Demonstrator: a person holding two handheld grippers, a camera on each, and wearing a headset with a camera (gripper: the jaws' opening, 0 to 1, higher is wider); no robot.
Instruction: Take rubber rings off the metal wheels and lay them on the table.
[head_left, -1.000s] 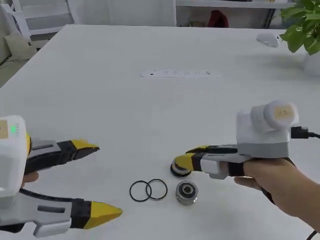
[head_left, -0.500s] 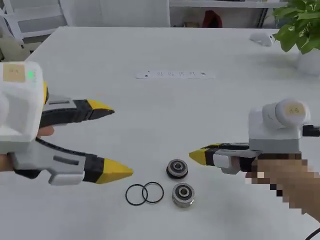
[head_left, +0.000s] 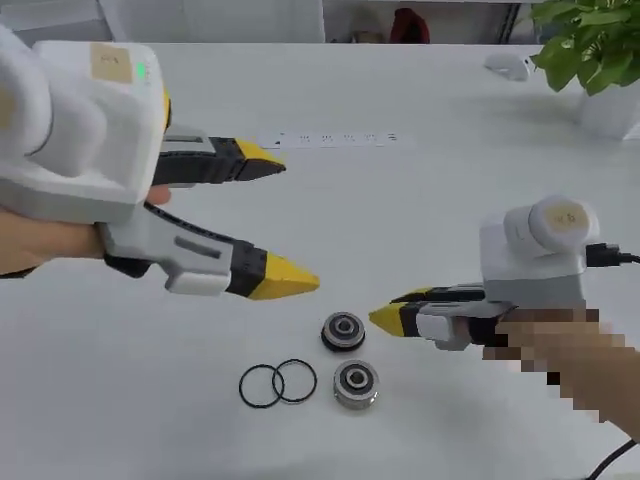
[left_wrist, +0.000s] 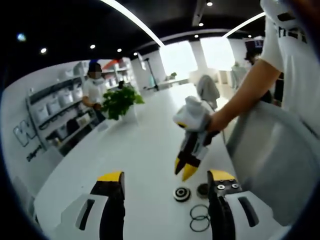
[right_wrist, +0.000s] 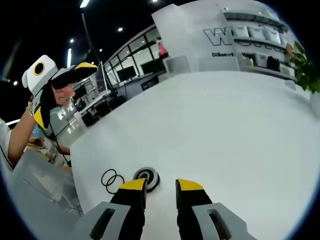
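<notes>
Two metal wheels lie on the white table (head_left: 450, 160): one with a dark rim (head_left: 343, 331) and a silvery one (head_left: 355, 384) nearer me. Two black rubber rings (head_left: 277, 383) lie flat and overlapping, left of the silvery wheel. My right gripper (head_left: 385, 319) hovers just right of the dark-rimmed wheel, jaws a narrow gap apart and holding nothing. In the right gripper view (right_wrist: 161, 185) that wheel (right_wrist: 147, 178) sits just past the left jaw, the rings (right_wrist: 112, 179) further left. My left gripper (head_left: 285, 222) is held high at left, wide open and empty. In the left gripper view (left_wrist: 166, 176) both wheels (left_wrist: 181, 193) and the rings (left_wrist: 200, 217) lie below.
A white power strip (head_left: 335, 138) lies mid-table. At the far right corner stands a potted plant (head_left: 590, 50) with a small white object (head_left: 510, 66) beside it. Another person (left_wrist: 94, 90) stands by shelves beyond the table.
My left gripper has risen and moved right, toward the middle of the table. My right gripper has drawn back from the dark-rimmed wheel. Wheels and rings have stayed put.
</notes>
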